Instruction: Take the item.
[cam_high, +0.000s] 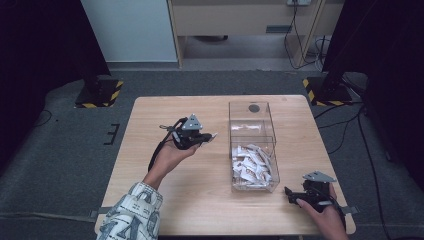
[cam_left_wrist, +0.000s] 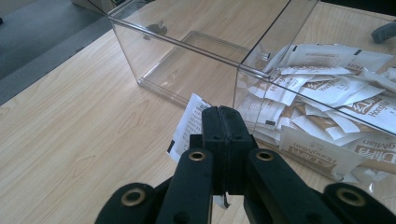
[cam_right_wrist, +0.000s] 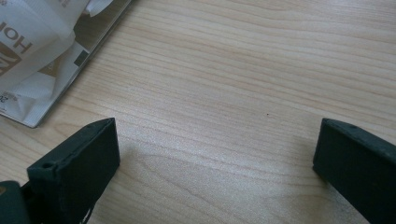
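Currently the left gripper (cam_left_wrist: 223, 122) has its jaws pressed together on a white sachet (cam_left_wrist: 190, 125), pinched near one edge so that most of the packet hangs out to one side of the jaws. Ahead of this gripper stands the clear two-compartment box (cam_left_wrist: 187, 44): the empty compartment lies straight ahead beyond the near wall, and the compartment heaped with sachets (cam_left_wrist: 327, 93) lies ahead and to its right. In the high view the left gripper (cam_high: 206, 138) sits just beside the box (cam_high: 251, 106), short of its wall.

The right gripper (cam_right_wrist: 215, 154) has its jaws spread wide over bare table (cam_right_wrist: 243, 70), holding nothing, with a corner of the box ahead to its left; in the high view it (cam_high: 291, 196) rests close to the box's nearest corner.

Risks, as judged: the grip is marginal, so the sachet may slip or swing on transfer. Its free edge could catch the box rim if carried over too low. A release short of the wall would drop it on the table.
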